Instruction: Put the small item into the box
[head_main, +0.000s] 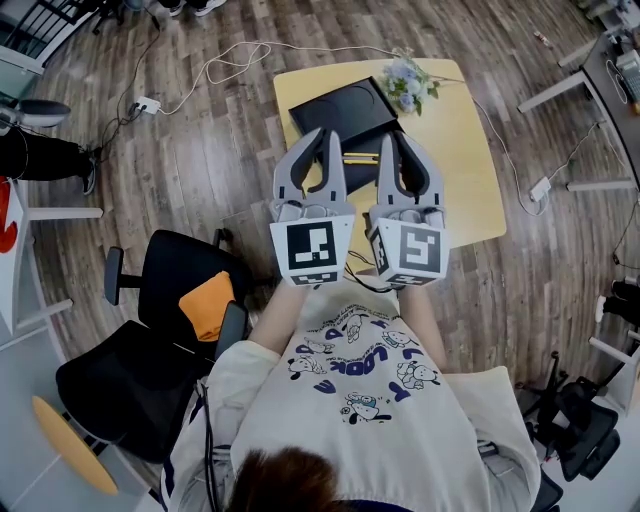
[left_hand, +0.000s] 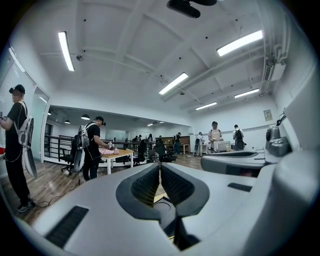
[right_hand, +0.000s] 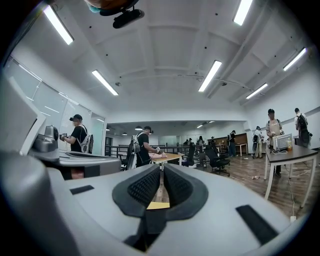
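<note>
**A:** Where's the small pale yellowish item (head_main: 362, 158)?

**B:** It's on the light wooden tabletop (head_main: 465, 160), just beside the flat black box (head_main: 345, 105). From above it shows between the left gripper (head_main: 322, 133) and the right gripper (head_main: 398, 136). Both have their jaws together and hold nothing.

**A:** How will it handle?

**B:** It's too small to make out. It's probably light, thin and stiff. I'd pinch it across its narrow middle, since it may skid on the wood.

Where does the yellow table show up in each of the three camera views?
Head view: the yellow table is at upper centre, with the black box lying on it.
Left gripper view: only a thin strip of the table shows, low between the jaws.
Right gripper view: a small patch of the table shows, low between the jaws.
Shared landmark: the wood plank floor appears in all three.
</note>
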